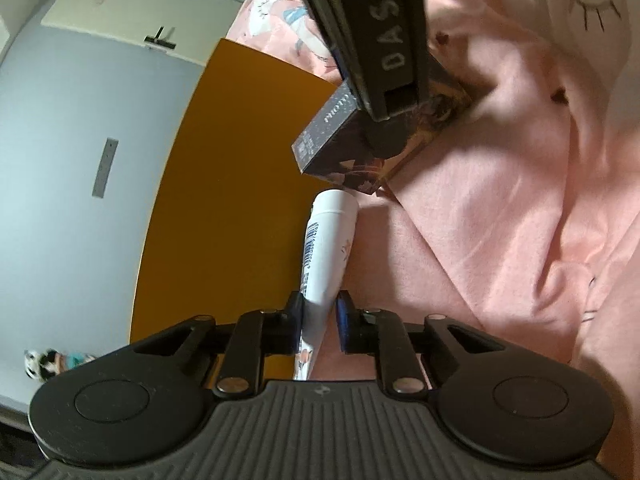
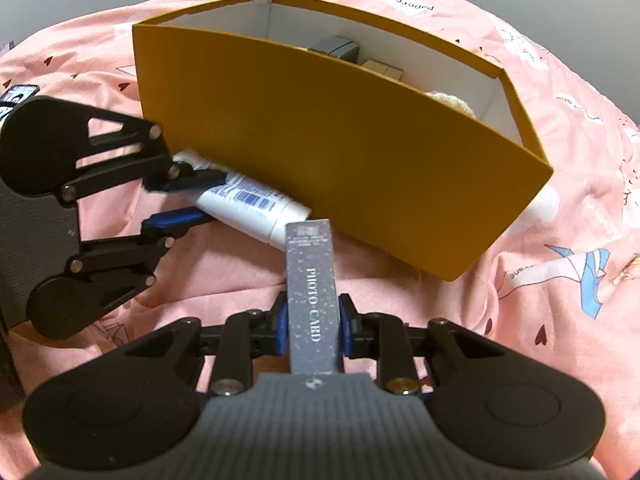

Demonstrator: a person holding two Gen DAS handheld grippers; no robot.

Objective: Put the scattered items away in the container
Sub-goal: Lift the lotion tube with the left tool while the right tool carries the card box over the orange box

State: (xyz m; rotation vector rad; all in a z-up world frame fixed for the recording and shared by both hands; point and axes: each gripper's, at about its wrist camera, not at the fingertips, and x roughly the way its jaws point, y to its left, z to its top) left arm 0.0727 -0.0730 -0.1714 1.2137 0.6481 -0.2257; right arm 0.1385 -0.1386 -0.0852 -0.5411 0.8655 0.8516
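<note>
An orange box (image 2: 340,152) with a white inside stands on the pink bedsheet; its wall also shows in the left wrist view (image 1: 224,184). My left gripper (image 1: 319,312) is shut on a white tube (image 1: 328,248) lying beside the box wall; both show in the right wrist view, the gripper (image 2: 196,196) and the tube (image 2: 252,210). My right gripper (image 2: 312,326) is shut on a dark photo-card box (image 2: 311,280), whose far end touches the tube's cap. That box (image 1: 376,136) and the right gripper's body show in the left wrist view.
Inside the orange box lie a grey box (image 2: 334,46), a tan block (image 2: 380,68) and a pale fuzzy item (image 2: 450,102). The wrinkled pink sheet (image 2: 560,240) surrounds everything. A phone (image 2: 18,94) lies at the far left.
</note>
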